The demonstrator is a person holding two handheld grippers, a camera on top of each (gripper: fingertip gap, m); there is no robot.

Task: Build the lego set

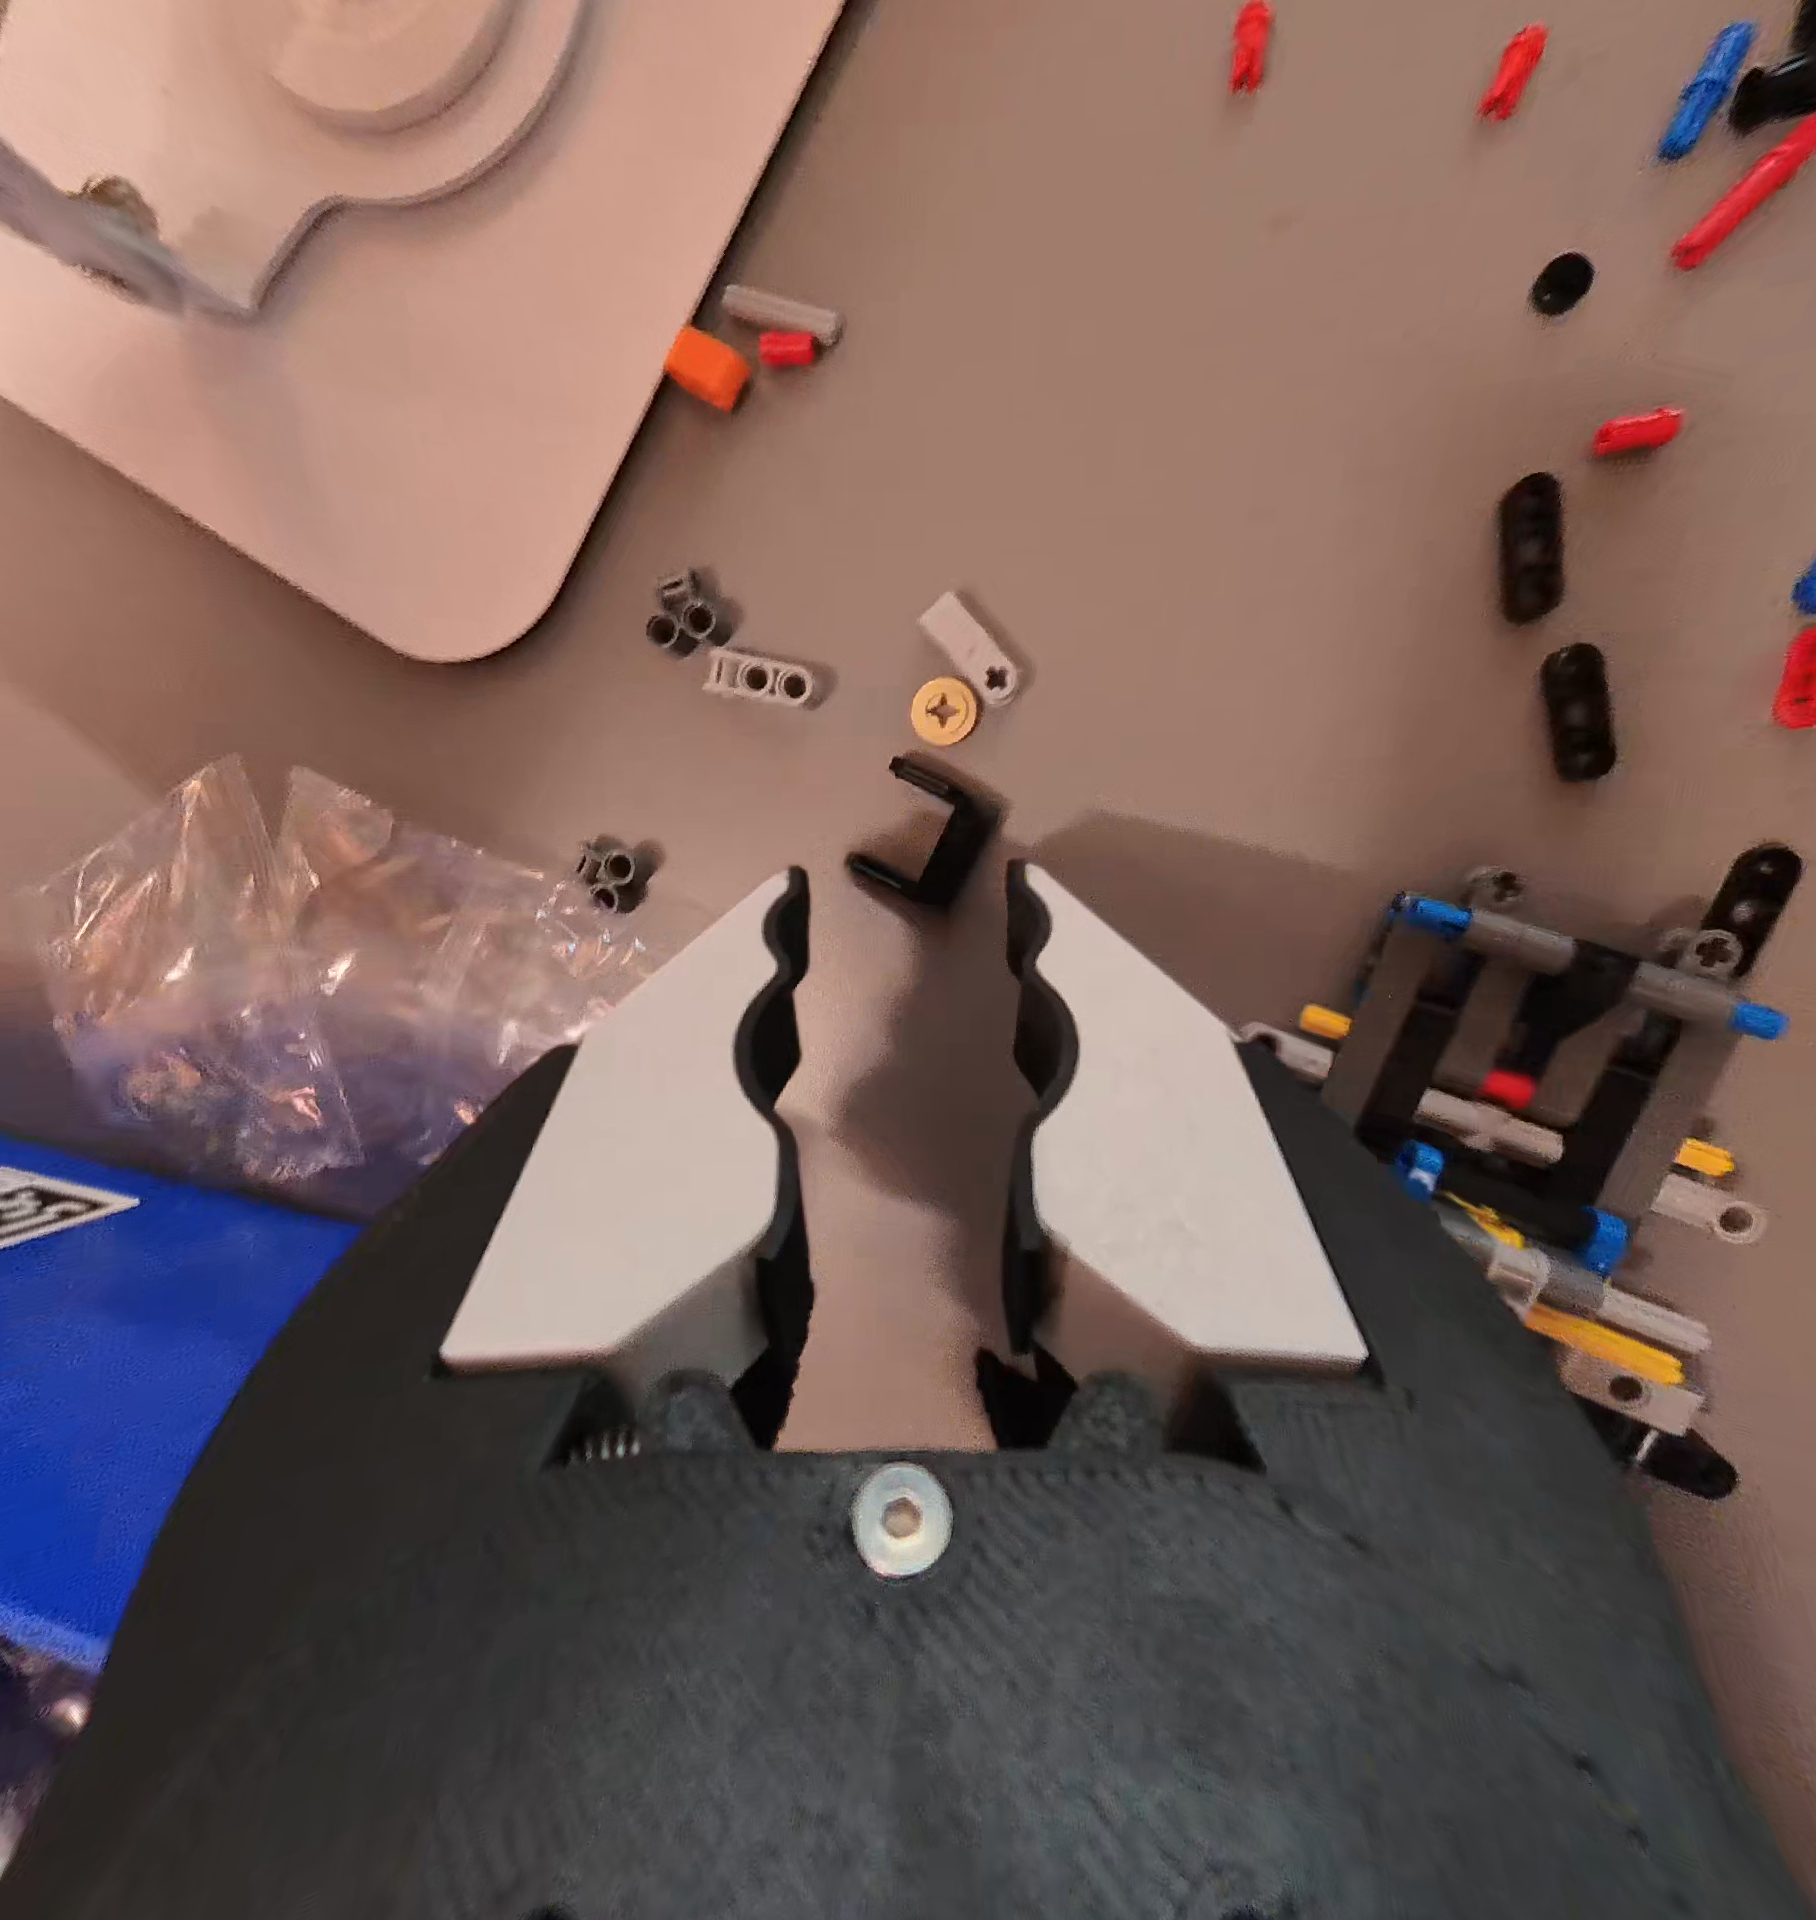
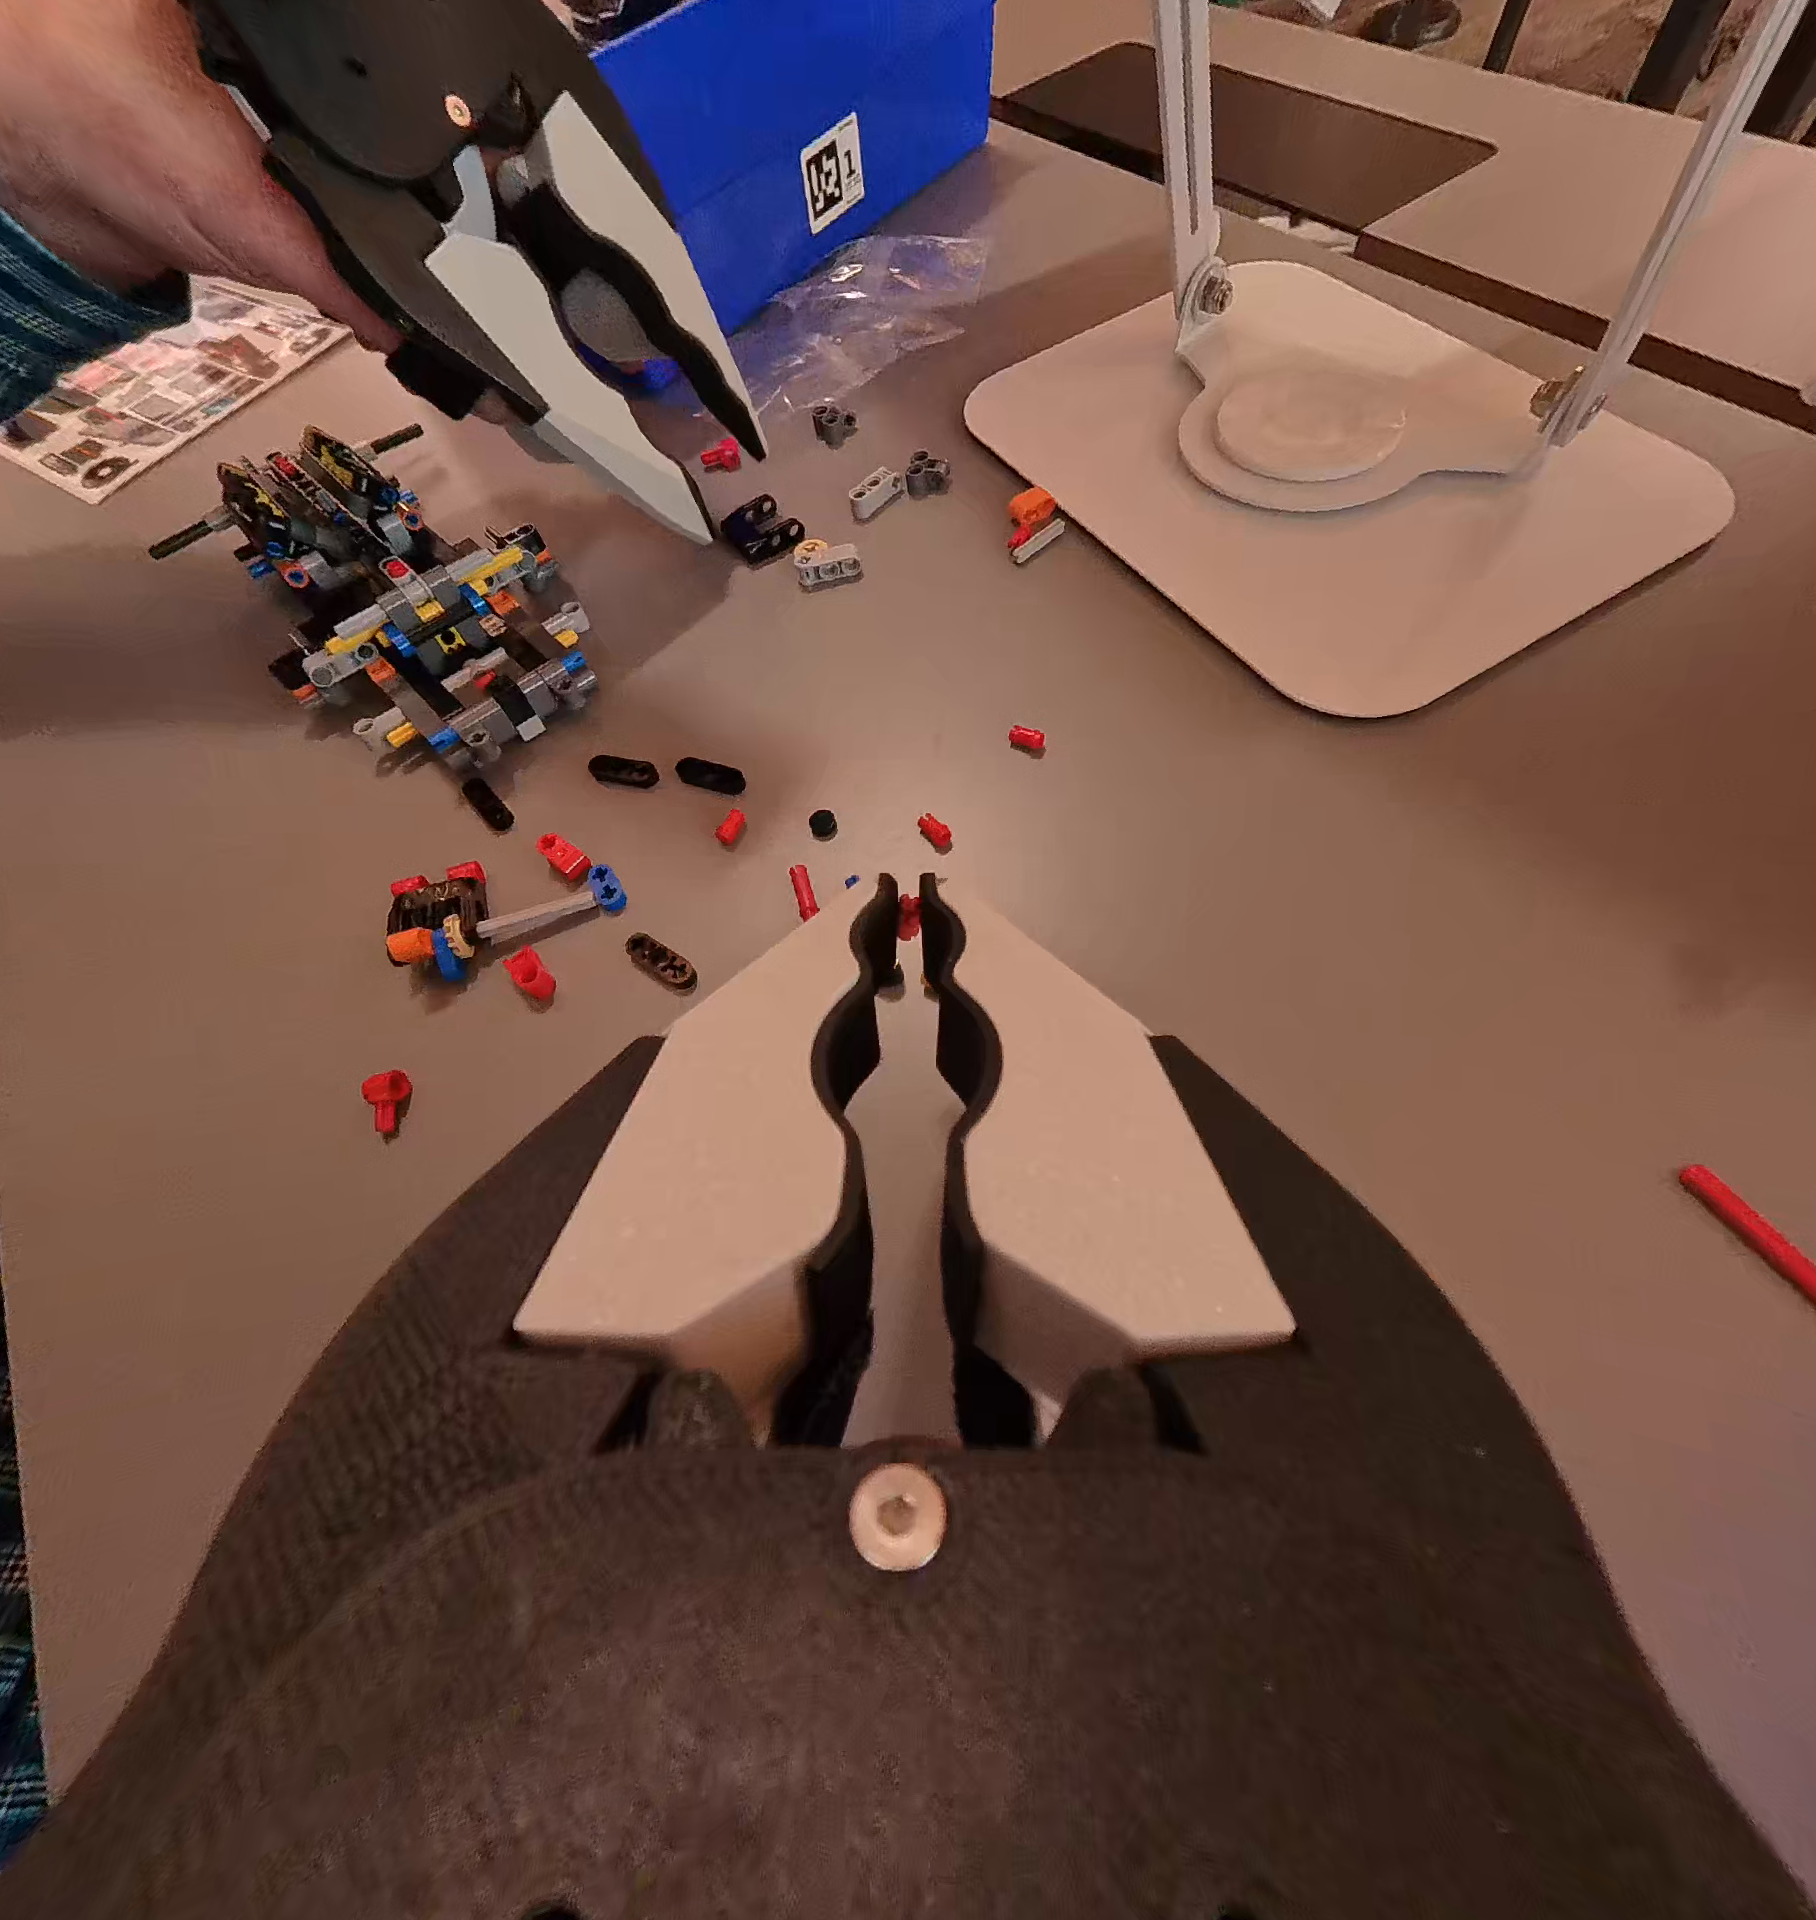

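My left gripper (image 1: 906,883) is open and empty, just above the table. A black U-shaped bracket (image 1: 930,836) lies right ahead of its tips. In the right wrist view the left gripper (image 2: 732,488) comes down from the upper left over that black piece (image 2: 764,525). The partly built Lego vehicle (image 2: 405,603) stands to the left; its end shows in the left wrist view (image 1: 1538,1070). My right gripper (image 2: 909,888) is shut on a small red pin (image 2: 909,914) between its fingertips, low over the table.
Loose red, black, grey and blue pieces (image 2: 717,774) are scattered around. A small sub-assembly (image 2: 447,920) lies at the left. A blue box (image 2: 800,135) and plastic bag (image 1: 260,956) sit behind. A white lamp base (image 2: 1351,499), an instruction sheet (image 2: 156,405) and a red axle (image 2: 1777,1257) are nearby. The gap from one gripper's tips to the other's is roughly 20 cm. The left gripper is farther from the red axle (image 2: 1777,1257), some 35 cm, than the right, some 20 cm.
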